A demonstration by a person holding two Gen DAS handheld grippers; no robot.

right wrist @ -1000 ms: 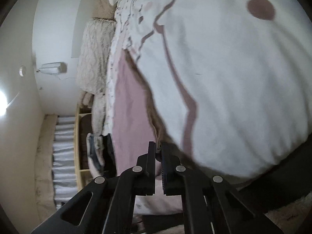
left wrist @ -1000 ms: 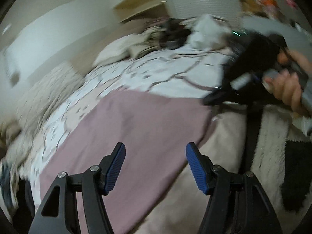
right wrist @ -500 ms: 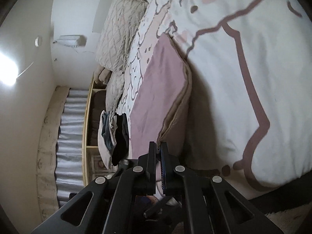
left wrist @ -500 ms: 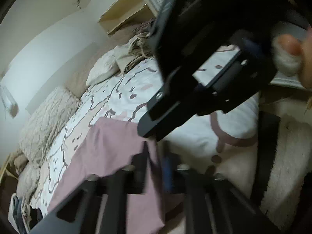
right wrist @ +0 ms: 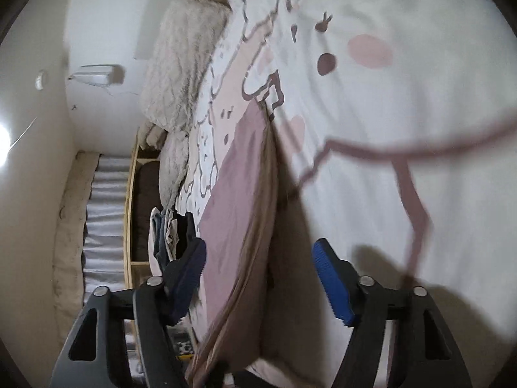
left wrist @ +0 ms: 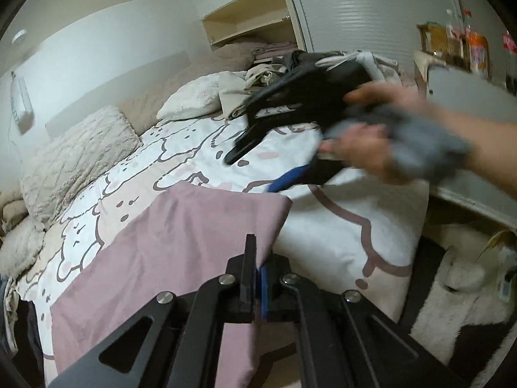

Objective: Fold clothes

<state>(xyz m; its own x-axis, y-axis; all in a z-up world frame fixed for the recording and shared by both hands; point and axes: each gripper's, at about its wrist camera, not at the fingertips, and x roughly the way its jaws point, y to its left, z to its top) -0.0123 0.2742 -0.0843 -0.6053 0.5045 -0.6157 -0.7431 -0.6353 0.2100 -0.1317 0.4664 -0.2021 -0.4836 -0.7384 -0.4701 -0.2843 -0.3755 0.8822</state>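
A mauve pink garment (left wrist: 168, 245) lies flat on the bed's white patterned duvet (left wrist: 339, 236). My left gripper (left wrist: 258, 274) is shut on the garment's near right edge. My right gripper (left wrist: 255, 165), held in a hand with a grey sleeve, hovers blurred above the duvet beyond the garment's far corner. In the right wrist view my right gripper (right wrist: 260, 274) is open and empty, its blue pads either side of the garment's edge (right wrist: 239, 226), apart from it.
Quilted beige pillows (left wrist: 74, 158) and a fluffy white pillow (left wrist: 194, 97) lie at the head of the bed. A pile of clothes (left wrist: 268, 74) sits by the wooden shelf (left wrist: 248, 19). A white and black fluffy rug (left wrist: 465, 304) covers the floor at right.
My left gripper closed on the garment's edge. My right gripper opened, let go of the garment and moved up over the duvet.
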